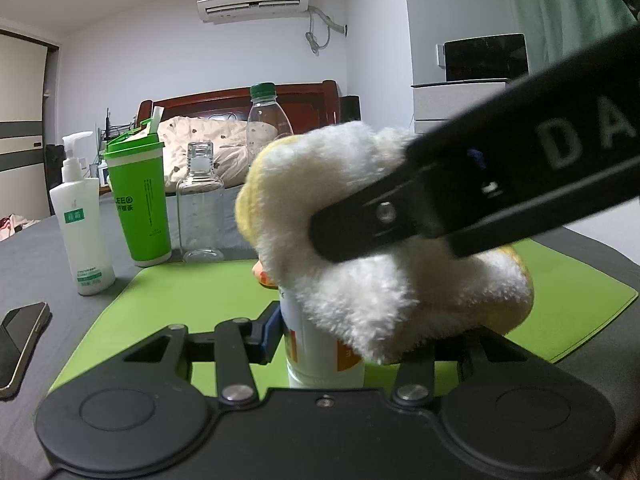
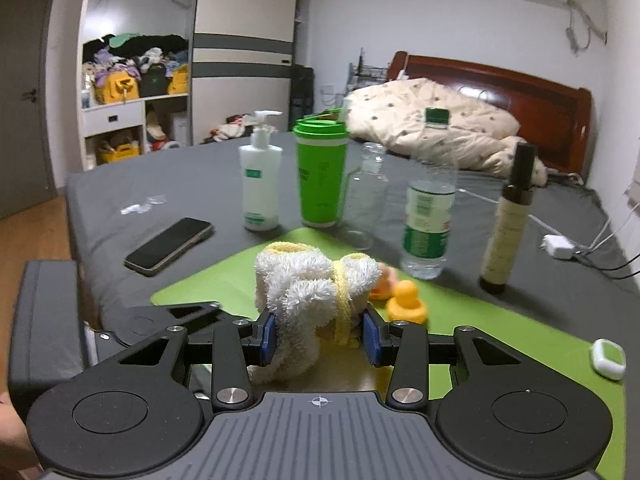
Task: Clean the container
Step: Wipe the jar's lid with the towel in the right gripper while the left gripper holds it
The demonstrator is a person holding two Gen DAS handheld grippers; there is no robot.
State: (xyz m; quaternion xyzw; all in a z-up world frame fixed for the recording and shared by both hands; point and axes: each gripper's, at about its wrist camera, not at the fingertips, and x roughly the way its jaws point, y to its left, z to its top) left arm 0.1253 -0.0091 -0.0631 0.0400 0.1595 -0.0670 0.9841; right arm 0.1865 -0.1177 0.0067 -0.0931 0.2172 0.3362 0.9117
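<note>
In the left wrist view my left gripper [image 1: 340,340] is shut on a white container with an orange label [image 1: 320,356], held upright over the green mat [image 1: 192,300]. A fluffy white cloth with yellow trim [image 1: 380,264] covers the container's top. My right gripper's black finger [image 1: 440,216] presses into the cloth from the right. In the right wrist view my right gripper [image 2: 320,338] is shut on the same cloth [image 2: 308,292]; the container beneath is hidden.
Behind the mat stand a white pump bottle [image 2: 260,184], a green tumbler [image 2: 322,172], a clear glass bottle [image 2: 366,196], a green-capped water bottle [image 2: 428,200] and a brown spray bottle [image 2: 508,224]. A phone [image 2: 168,244], yellow rubber ducks [image 2: 406,300] and a small white case [image 2: 608,358] lie nearby.
</note>
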